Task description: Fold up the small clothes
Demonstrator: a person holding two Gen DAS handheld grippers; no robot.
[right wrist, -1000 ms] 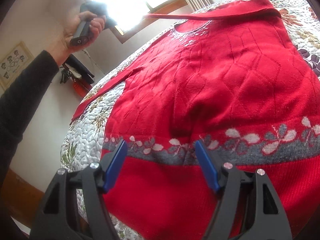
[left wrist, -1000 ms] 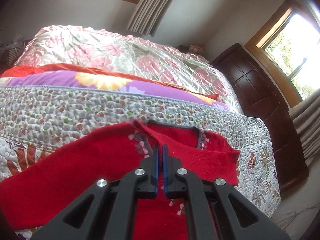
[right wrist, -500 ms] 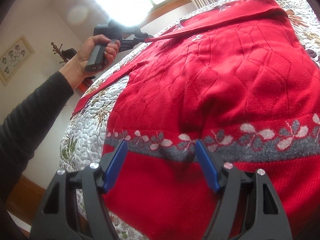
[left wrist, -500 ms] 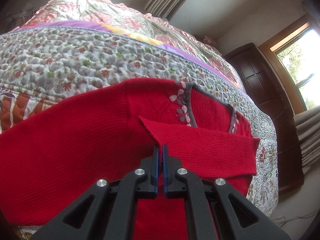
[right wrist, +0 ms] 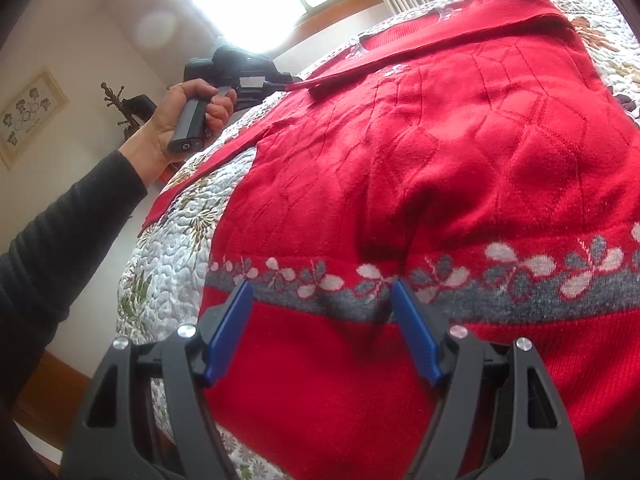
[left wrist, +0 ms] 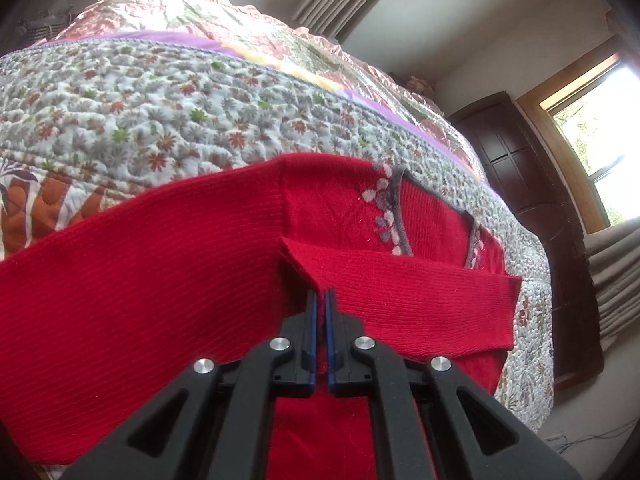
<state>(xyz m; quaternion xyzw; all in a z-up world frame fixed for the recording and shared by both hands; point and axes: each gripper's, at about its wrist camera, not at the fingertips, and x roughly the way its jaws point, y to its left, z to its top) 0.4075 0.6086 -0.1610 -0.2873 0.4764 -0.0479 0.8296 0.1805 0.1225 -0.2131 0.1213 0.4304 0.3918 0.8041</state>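
Since a second ago the left gripper (left wrist: pixel 319 294) has come down from above the bed toward the sweater (right wrist: pixel 440 152), carrying the sleeve (left wrist: pixel 404 300) with it; the sleeve now lies low across the chest rather than hanging in the air. The right gripper (right wrist: pixel 320 320) has not shifted.

Left gripper: jaws closed on the sleeve, pinching its edge near the fold. Ahead of the tips the sleeve runs to the right, its cuff end (left wrist: pixel 508 308) just short of the sweater's far side. Beyond it sits the neckline (left wrist: pixel 396 208) with its grey and white flower trim. To the left of the tips the other sleeve (left wrist: pixel 140 272) spreads out flat toward the quilt (left wrist: pixel 160 112).

Right gripper: jaws spread wide, holding nothing, poised over the hem near the flower band (right wrist: pixel 500 272). Whether the tips touch the knit cannot be told. Far ahead of it, the person's hand (right wrist: pixel 192 120) holds the left gripper at the sweater's shoulder.

Sweater location: laid front-up on the quilt, hem toward the right gripper, collar at the far end.

Assessment: the step in hand is folding the sleeve inward across the chest. To do it well, the sleeve should be laid straight, level with the shoulder line, before release. The crease at the shoulder should be kept sharp. The jaws should part only once the cloth rests on the body, then draw back without dragging the knit. The right gripper could usefully steady the hem so the body does not creep.
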